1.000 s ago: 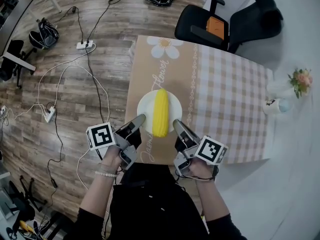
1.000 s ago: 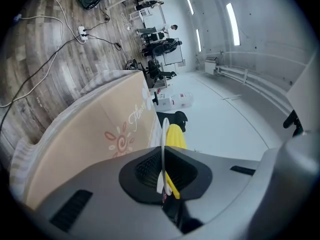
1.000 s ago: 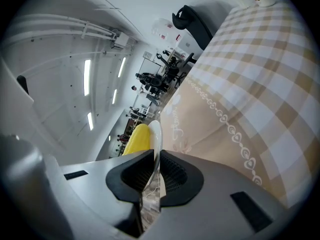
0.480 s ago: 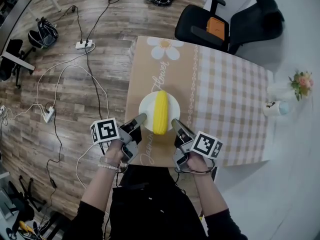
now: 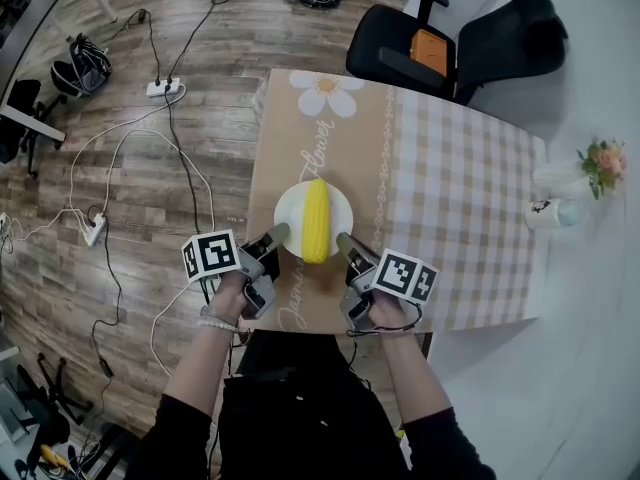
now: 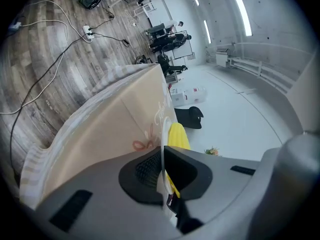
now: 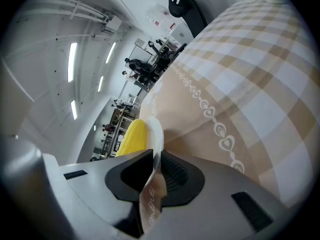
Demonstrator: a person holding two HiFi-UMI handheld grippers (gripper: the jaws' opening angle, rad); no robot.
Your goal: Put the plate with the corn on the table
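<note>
A round white plate (image 5: 287,208) carries a yellow corn cob (image 5: 316,219) over the near left part of the table (image 5: 460,198). My left gripper (image 5: 279,235) is shut on the plate's left rim (image 6: 164,134). My right gripper (image 5: 344,241) is shut on the right rim (image 7: 156,134). The corn (image 6: 178,135) shows just beyond the left jaws. In the right gripper view the corn (image 7: 131,138) lies on the plate above the beige cloth. Whether the plate touches the cloth I cannot tell.
The tablecloth is beige with a daisy (image 5: 327,93) on the left half and checked on the right. A black chair (image 5: 450,43) stands at the far edge. A small flower pot (image 5: 600,163) and a cup (image 5: 550,212) sit at the right. Cables (image 5: 150,158) lie on the wooden floor.
Both grippers have come down together with the plate and corn, closer to the tablecloth. Their grip on the two rims is unchanged.
</note>
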